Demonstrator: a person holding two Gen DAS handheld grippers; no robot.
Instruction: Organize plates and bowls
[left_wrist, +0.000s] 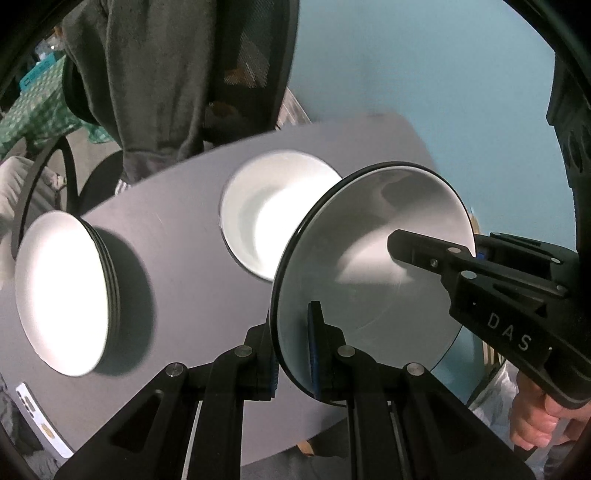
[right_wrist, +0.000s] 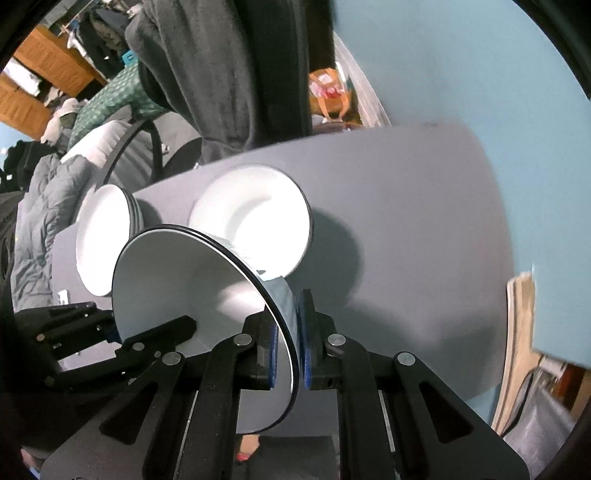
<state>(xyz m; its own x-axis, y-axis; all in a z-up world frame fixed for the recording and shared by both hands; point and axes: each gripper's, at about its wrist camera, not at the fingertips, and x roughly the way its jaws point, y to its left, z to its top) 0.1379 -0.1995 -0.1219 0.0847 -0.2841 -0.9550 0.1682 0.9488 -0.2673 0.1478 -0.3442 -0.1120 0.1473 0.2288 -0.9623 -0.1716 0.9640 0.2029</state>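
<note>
A white bowl with a dark rim (left_wrist: 373, 266) (right_wrist: 192, 295) is held in the air above the grey table (left_wrist: 192, 236) (right_wrist: 406, 229). My left gripper (left_wrist: 295, 354) is shut on its near rim. My right gripper (right_wrist: 290, 350) is shut on the opposite rim and also shows in the left wrist view (left_wrist: 436, 254). The left gripper shows in the right wrist view (right_wrist: 110, 332). A stack of white plates or bowls (left_wrist: 66, 295) (right_wrist: 103, 236) stands on the table's left part. A single white bowl (left_wrist: 273, 214) (right_wrist: 255, 221) stands in the middle, partly behind the held bowl.
A chair with a dark grey garment (left_wrist: 166, 81) (right_wrist: 221, 74) stands behind the table. A phone (left_wrist: 40, 421) lies near the table's front left edge. A teal wall (left_wrist: 424, 74) is to the right. Clothes and clutter (right_wrist: 55, 184) lie to the left.
</note>
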